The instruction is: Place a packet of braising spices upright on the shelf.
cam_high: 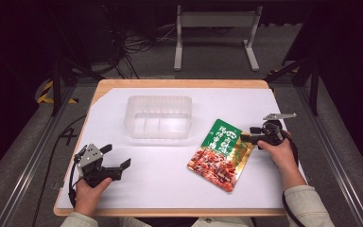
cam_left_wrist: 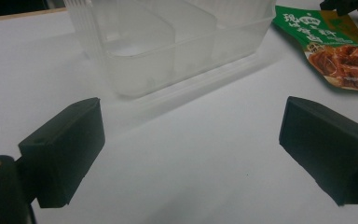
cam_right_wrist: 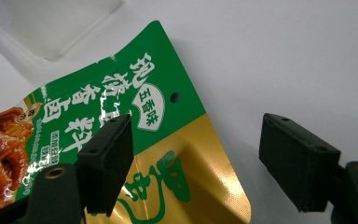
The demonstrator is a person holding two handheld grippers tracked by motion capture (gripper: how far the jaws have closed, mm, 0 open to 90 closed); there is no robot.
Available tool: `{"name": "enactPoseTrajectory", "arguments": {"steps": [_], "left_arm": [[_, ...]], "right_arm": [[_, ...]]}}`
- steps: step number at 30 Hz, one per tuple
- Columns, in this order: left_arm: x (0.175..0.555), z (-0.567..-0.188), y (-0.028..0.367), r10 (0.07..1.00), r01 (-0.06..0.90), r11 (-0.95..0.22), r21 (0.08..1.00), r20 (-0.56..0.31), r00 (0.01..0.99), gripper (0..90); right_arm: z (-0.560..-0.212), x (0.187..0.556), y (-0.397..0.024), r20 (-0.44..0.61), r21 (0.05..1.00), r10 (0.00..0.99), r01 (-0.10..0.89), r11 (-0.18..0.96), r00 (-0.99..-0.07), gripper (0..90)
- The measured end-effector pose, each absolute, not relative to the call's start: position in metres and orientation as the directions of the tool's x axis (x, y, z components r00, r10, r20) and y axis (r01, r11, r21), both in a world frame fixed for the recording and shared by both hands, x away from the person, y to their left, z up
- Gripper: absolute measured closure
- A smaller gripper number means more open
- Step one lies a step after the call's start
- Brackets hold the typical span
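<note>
1. Hovering low at the near left of the table point(cam_high: 123, 94), the left gripper point(cam_high: 118, 157) has its jaws spread wide with nothing but bare white surface between them.
2. Ahead of that gripper, in its own view, sits the clear plastic container point(cam_left_wrist: 168, 42), divided into compartments and well apart from the jaw tips.
3. Off to its far right lies the food pouch point(cam_left_wrist: 340, 51), green at the top with a picture of braised meat lower down.
4. Over on the other side, the right gripper point(cam_high: 246, 136) is parted wide too, gripping nothing.
5. From the right gripper view, the pouch point(cam_right_wrist: 135, 121) lies flat right under the gripper point(cam_right_wrist: 198, 156): 1 jaw sits above the green-and-gold corner, the other above bare table beyond the pouch edge. Whether a jaw touches the foil, I cannot tell.
6. From the high view, the pouch point(cam_high: 220, 153) lies angled just left of the right gripper, and the container point(cam_high: 158, 116) stands farther left beyond it.
</note>
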State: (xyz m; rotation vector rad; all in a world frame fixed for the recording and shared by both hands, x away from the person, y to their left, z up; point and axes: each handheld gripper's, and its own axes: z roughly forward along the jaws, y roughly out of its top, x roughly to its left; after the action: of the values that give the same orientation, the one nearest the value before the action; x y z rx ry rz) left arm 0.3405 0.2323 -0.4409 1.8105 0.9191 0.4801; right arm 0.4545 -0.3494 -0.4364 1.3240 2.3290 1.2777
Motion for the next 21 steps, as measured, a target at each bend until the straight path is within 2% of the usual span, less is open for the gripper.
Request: {"name": "enactPoseTrajectory", "arguments": {"steps": [9, 21], "left_arm": [[0.3405, -0.4409, 0.2321, 0.771, 0.373, -0.203, 0.905, -0.087, 0.631, 7.6], [0.3409, -0.4408, 0.2306, 0.769, 0.377, -0.208, 0.902, -0.087, 0.633, 7.7]], "right_arm": [[-0.439, 0.4526, -0.3514, 0.266, 0.728, 0.762, 0.641, 0.243, -0.59, 27.6], [-0.4325, 0.446, -0.3521, 0.307, 0.722, 0.733, 0.65, 0.236, -0.607, 34.8]]}}
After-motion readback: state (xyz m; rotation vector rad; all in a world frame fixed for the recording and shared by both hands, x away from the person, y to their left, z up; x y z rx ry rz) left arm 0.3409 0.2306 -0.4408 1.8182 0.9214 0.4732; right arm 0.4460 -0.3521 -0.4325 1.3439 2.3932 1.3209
